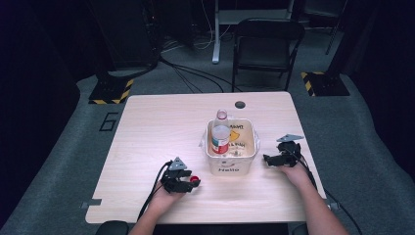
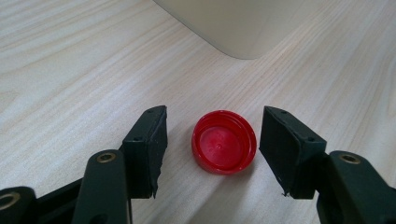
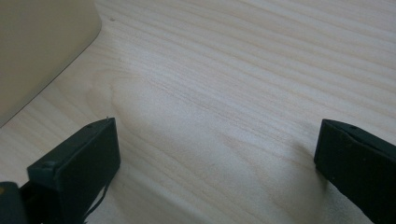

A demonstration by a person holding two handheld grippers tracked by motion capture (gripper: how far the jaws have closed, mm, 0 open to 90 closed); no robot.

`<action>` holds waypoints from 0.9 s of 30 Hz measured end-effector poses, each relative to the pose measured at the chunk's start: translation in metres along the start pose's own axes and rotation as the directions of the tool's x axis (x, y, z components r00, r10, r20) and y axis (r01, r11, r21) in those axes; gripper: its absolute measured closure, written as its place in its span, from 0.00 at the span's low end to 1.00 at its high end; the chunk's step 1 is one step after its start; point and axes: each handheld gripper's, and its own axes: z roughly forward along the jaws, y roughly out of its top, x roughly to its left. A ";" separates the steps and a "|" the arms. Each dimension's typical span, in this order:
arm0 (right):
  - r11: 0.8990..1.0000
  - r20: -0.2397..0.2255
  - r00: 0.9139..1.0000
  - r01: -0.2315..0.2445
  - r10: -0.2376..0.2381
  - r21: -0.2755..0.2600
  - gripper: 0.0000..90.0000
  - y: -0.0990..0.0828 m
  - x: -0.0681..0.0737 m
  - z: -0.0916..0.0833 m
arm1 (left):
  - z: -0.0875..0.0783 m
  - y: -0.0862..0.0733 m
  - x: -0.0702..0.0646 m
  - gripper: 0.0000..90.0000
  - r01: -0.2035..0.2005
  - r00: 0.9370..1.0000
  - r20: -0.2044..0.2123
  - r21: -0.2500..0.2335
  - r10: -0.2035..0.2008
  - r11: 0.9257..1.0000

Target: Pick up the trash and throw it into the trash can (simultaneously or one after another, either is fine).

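Here, a person sits at a pale wooden table [image 1: 147, 147], forearms reaching in from the near edge, a black two-jaw gripper in each hand. The left gripper [image 1: 188, 183] hovers low over the table near the front, a little left of centre. Its jaws stand apart on either side of a small red bottle cap [image 2: 224, 148], which lies on the wood with its open side up. There is a clear gap between the cap and each pad, so the cap is framed but not grasped. Just beyond the cap rises the rounded corner of a cream plastic tub [image 2: 233, 28].

That tub [image 1: 230, 166] stands near the middle of the table, the word "Hello" on its near wall. Inside it an uncapped clear bottle [image 1: 220, 132] with a red label stands upright, against the left side.

The right gripper [image 1: 274, 159] rests just beside the right wall of the tub. Its jaws are spread wide over bare wood, holding nothing.
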 end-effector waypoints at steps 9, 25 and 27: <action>1.000 0.000 1.000 0.000 0.000 0.000 0.00 0.000 0.000 0.000 | 0.000 -0.001 -0.003 0.59 -0.022 0.999 -0.025 -0.003 0.022 1.000; 1.000 0.000 1.000 0.000 0.000 0.000 0.00 0.000 0.000 0.000 | -0.008 0.005 0.000 0.64 -0.043 0.999 -0.019 -0.007 0.043 0.999; 1.000 0.000 1.000 0.000 0.000 0.000 0.00 0.000 0.000 0.000 | -0.010 0.006 0.000 0.64 -0.038 0.999 -0.022 -0.017 0.038 0.999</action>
